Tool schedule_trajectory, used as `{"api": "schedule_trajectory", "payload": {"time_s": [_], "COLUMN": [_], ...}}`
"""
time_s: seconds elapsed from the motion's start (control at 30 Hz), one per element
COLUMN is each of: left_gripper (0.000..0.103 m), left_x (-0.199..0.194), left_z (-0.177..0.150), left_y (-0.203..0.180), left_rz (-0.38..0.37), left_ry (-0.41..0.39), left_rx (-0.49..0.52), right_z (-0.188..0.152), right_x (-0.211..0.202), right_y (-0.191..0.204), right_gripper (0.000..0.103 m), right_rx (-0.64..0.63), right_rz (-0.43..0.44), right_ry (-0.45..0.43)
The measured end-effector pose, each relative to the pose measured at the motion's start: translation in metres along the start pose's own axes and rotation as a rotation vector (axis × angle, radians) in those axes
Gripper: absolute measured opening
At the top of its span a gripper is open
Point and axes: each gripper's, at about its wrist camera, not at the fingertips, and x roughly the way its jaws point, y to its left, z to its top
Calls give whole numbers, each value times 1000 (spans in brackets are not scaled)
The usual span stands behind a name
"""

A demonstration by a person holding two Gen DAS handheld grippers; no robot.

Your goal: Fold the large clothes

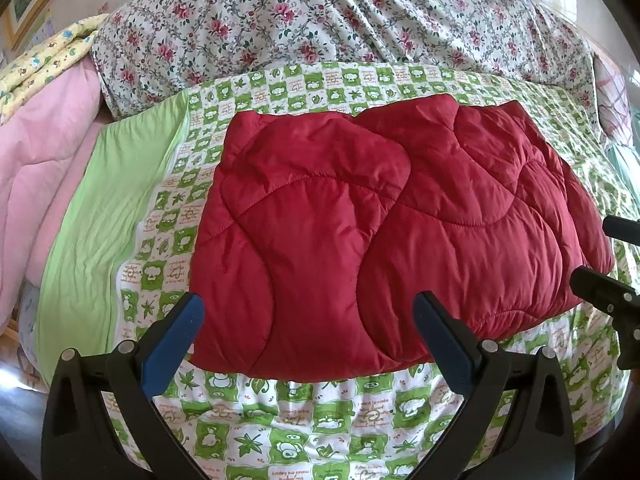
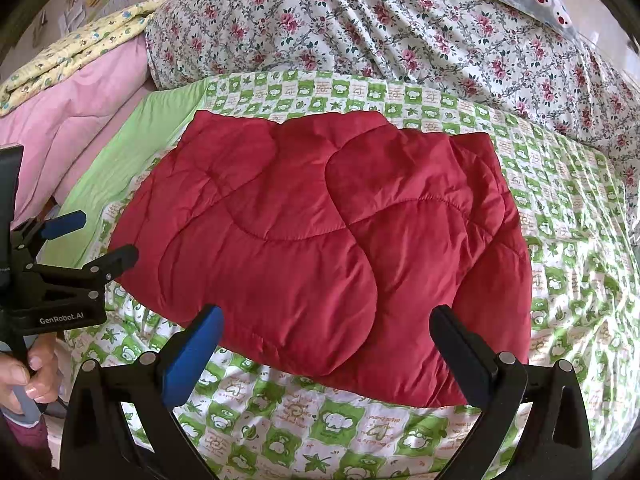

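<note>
A red quilted padded garment (image 1: 384, 224) (image 2: 320, 248) lies folded into a thick rectangle on the green-and-white patterned bed sheet (image 1: 304, 432) (image 2: 328, 428). My left gripper (image 1: 308, 312) hangs open just short of its near edge, nothing between the fingers. It also shows at the left edge of the right wrist view, the left gripper (image 2: 94, 236) with a hand on its handle. My right gripper (image 2: 326, 324) is open over the garment's near right edge, holding nothing. Its fingers (image 1: 600, 280) show at the right edge of the left wrist view.
A floral-print quilt (image 1: 320, 20) (image 2: 400, 32) is bunched along the far side. A pink blanket (image 1: 44, 152) (image 2: 80, 112) and a yellow printed one (image 1: 48, 56) lie at the left. A plain green strip (image 1: 108, 216) borders the sheet.
</note>
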Motion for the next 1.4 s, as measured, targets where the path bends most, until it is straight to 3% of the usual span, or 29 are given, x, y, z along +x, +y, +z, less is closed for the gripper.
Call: {"api": "schedule_trajectory", "payload": {"time_s": [1.4], "left_gripper": [103], "left_x": [-1], "left_z": [4], "left_y": [-2], "left_rz": [-11], "left_ry": [5], "left_rx": [0], "right_z": [3], "right_x": [3], "right_y": [-4], "right_gripper": [103], "right_rx": [6], "right_rz": [-1], "right_ry": [3]}}
